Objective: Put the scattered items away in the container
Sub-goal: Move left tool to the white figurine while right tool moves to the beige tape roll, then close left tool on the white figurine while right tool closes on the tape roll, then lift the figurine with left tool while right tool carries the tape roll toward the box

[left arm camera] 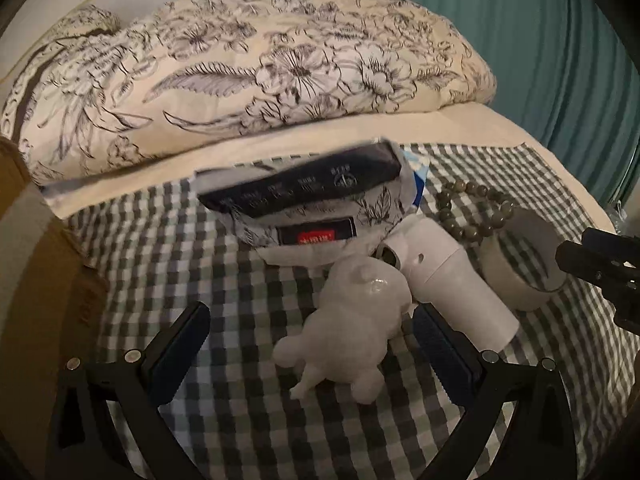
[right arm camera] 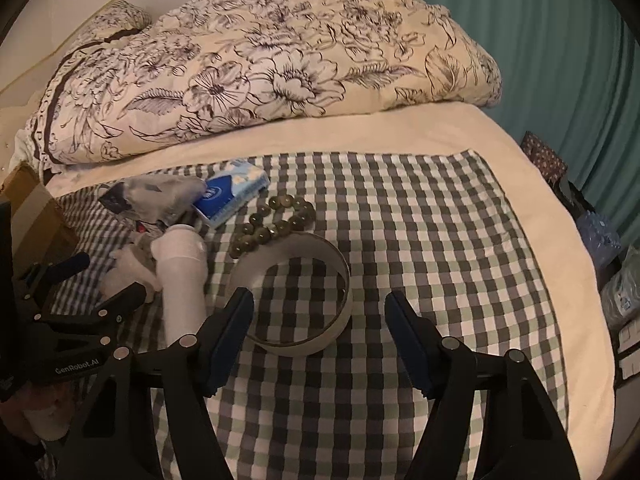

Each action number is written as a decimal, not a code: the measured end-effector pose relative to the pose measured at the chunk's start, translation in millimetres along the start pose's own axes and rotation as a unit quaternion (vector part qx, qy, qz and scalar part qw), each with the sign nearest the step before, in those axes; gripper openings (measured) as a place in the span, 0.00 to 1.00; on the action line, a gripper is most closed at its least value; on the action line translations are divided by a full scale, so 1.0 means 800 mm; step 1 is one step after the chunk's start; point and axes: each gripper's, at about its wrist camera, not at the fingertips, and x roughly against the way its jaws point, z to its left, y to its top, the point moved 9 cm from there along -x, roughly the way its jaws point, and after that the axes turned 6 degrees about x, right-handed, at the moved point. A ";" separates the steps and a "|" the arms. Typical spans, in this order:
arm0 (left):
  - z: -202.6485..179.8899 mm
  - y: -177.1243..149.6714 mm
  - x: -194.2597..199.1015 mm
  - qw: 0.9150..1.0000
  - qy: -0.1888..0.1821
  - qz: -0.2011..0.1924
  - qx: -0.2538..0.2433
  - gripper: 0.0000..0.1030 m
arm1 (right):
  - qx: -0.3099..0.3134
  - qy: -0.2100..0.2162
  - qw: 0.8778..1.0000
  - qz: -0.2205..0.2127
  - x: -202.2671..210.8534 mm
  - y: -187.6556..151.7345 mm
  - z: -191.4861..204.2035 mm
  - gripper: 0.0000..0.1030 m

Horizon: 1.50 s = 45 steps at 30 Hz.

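Note:
A white toy figure (left arm camera: 344, 336) lies on the checked cloth between the fingers of my open left gripper (left arm camera: 312, 312); the right pad is close beside it, the left pad well apart. A white cylinder-shaped device (left arm camera: 448, 280) rests against the toy. My right gripper (right arm camera: 319, 298) stands open over a grey tape roll (right arm camera: 296, 344), its left fingertip at the roll's left rim. A green bead bracelet (right arm camera: 272, 220), a blue tissue pack (right arm camera: 228, 196) and a crumpled plastic packet (right arm camera: 156, 200) lie further back. A cardboard box (right arm camera: 28, 204) stands at the left.
A folded floral quilt (right arm camera: 280, 64) fills the back of the bed. The checked cloth (right arm camera: 420, 240) lies on a cream sheet (right arm camera: 540, 248). A teal curtain (right arm camera: 540, 40) hangs at the right, with bags and bottles (right arm camera: 600, 236) beside the bed edge.

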 end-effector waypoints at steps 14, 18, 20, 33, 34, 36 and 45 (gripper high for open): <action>-0.004 -0.006 -0.030 0.999 -0.016 0.029 0.006 0.78 | 0.001 0.006 1.000 0.028 -0.040 -0.015 0.002 0.45; -0.008 -0.005 -0.026 0.999 -0.019 0.027 -0.001 0.50 | 0.000 0.004 0.999 0.034 -0.044 -0.016 0.001 0.39; -0.009 -0.005 -0.025 0.999 -0.016 0.027 -0.006 0.50 | 0.005 -0.009 0.999 0.033 -0.042 -0.016 -0.001 0.29; 0.008 0.004 -0.003 1.000 0.000 0.015 0.015 0.50 | 0.010 -0.009 1.000 0.015 -0.008 -0.013 0.000 0.05; 0.008 0.007 0.001 1.000 -0.001 0.012 0.017 0.50 | 0.011 -0.010 1.000 0.012 -0.003 -0.010 0.001 0.05; 0.009 0.011 0.009 1.000 -0.001 0.006 0.019 0.50 | 0.014 -0.012 1.000 0.005 0.008 -0.004 0.004 0.05; 0.008 0.031 0.071 0.999 -0.005 -0.036 0.020 0.50 | 0.018 -0.016 0.999 -0.027 0.057 0.014 0.018 0.06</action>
